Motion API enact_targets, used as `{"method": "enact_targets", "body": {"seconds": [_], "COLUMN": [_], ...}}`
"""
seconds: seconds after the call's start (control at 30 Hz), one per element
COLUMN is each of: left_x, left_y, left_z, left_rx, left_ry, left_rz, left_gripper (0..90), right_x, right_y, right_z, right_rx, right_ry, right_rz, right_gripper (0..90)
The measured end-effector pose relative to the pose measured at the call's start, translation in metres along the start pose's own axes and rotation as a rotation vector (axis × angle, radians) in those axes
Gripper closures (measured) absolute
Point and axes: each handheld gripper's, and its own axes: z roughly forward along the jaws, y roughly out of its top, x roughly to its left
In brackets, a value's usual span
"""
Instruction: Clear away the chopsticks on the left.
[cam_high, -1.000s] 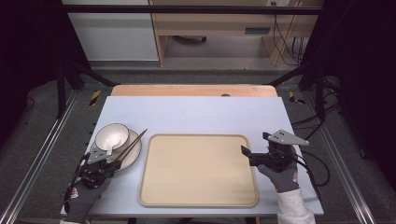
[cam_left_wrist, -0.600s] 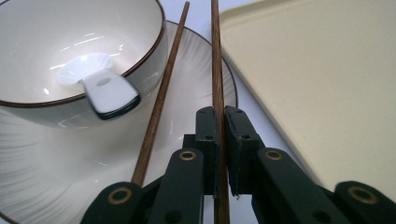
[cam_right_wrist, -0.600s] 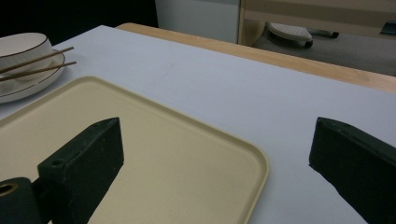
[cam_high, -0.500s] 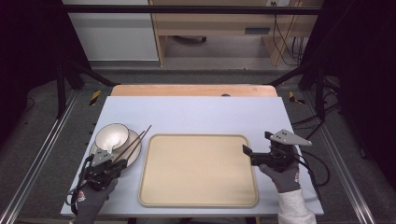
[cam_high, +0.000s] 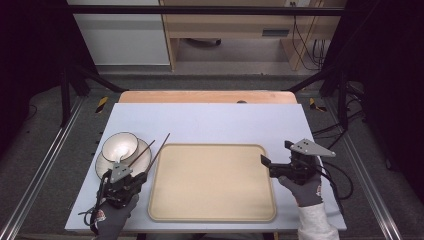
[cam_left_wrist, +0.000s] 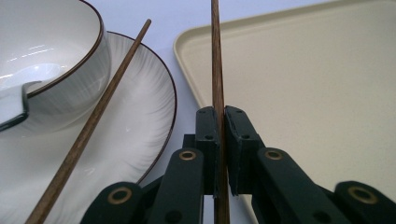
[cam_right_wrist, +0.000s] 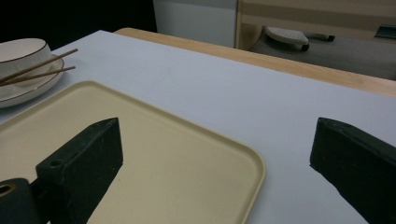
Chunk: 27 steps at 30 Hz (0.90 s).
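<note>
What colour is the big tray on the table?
The tray is a plain pale beige, with no pattern. It shows best in the high view.

No readable text, labels or numbers anywhere.

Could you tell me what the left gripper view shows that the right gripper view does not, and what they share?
Left gripper view: the left gripper, fingers shut on one chopstick, and a spoon handle in the bowl.

Right gripper view: the right gripper, fingers open with nothing between them, over the tray's corner, plus the table's wooden edge and furniture beyond.

Both: the tray, the bowl on its plate, a second chopstick resting on the plate, and the white tabletop.
</note>
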Motion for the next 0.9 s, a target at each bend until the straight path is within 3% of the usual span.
{"method": "enact_targets", "body": {"seconds": [0.47, 0.67, 0.9], "left_x": [-0.024, -0.035, -0.046], "left_y": [-0.004, -0.003, -0.008], "left_z": [0.006, 0.008, 0.016], "left_rx": [-0.018, -0.049, -0.063], "left_ry": [0.06, 0.089, 0.107], "left_rz": [-0.036, -0.093, -0.121], "left_gripper": [84.1, 84.1, 84.1], "right_x": [0.005, 0.005, 0.006], "right_y": [0.0, 0.001, 0.0], "right_z": [0.001, 0.0, 0.001], "right_rx": [0.006, -0.001, 0.005], "right_ry": [0.008, 0.014, 0.016], "right_rz": [-0.007, -0.012, -0.012], "right_gripper": [2.8, 2.9, 2.9]}}
